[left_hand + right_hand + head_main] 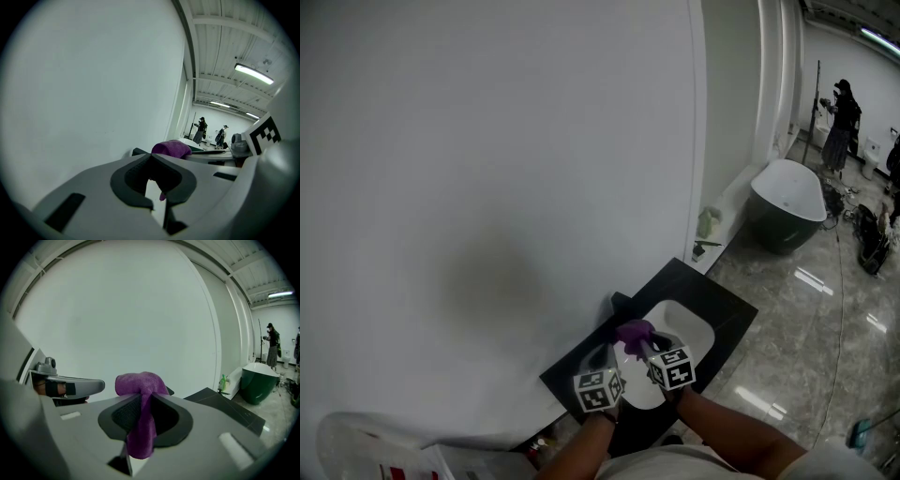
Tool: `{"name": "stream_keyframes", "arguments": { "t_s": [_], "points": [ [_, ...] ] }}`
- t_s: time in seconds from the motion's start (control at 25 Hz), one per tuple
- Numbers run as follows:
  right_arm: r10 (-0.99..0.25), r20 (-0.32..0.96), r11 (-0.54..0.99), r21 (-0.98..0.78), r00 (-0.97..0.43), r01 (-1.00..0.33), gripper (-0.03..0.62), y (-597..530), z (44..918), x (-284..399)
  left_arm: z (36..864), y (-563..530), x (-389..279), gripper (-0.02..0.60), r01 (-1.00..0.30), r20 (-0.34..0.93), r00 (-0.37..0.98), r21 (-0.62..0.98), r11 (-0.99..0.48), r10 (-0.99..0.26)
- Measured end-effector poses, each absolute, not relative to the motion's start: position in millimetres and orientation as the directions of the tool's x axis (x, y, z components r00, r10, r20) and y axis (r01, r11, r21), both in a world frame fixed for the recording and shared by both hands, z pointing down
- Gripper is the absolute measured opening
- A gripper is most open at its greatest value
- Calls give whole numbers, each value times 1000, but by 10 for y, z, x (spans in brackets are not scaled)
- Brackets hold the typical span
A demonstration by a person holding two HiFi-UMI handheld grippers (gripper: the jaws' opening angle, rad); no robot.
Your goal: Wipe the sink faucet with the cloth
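A purple cloth [635, 332] is bunched over the back edge of the white sink basin [692, 324], which is set in a black counter [731, 314] against the white wall. My right gripper [645, 347] is shut on this cloth [140, 383]; a tail of it hangs down between the jaws. My left gripper [605, 364] sits just left of it, shut with nothing in it [151, 156], and the cloth [171, 148] lies just beyond its tips. I cannot make out the faucet; the cloth and grippers cover that spot.
A dark green bathtub [787, 211] stands on the glossy floor at the far right, with two people [842, 122] beyond it. A green bottle [707, 222] rests on a low ledge by the wall. The white wall rises close behind the counter.
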State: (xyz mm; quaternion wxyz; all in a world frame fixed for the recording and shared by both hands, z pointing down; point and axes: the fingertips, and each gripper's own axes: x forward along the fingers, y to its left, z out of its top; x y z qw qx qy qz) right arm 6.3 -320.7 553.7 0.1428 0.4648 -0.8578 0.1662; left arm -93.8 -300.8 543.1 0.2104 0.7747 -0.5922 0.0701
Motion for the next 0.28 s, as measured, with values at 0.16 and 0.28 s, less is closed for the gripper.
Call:
{"name": "stream_keyframes", "arguments": {
  "t_s": [0.16, 0.28],
  "points": [
    [-754, 392, 514, -148, -527, -845, 67, -3190, 5512, 48, 5407, -2983, -931, 5, -946, 362, 294, 242, -215, -885],
    [-757, 388, 513, -145, -525, -846, 67, -3165, 5465, 33, 5366, -2952, -941, 5, -946, 365, 296, 241, -218, -883]
  ]
}}
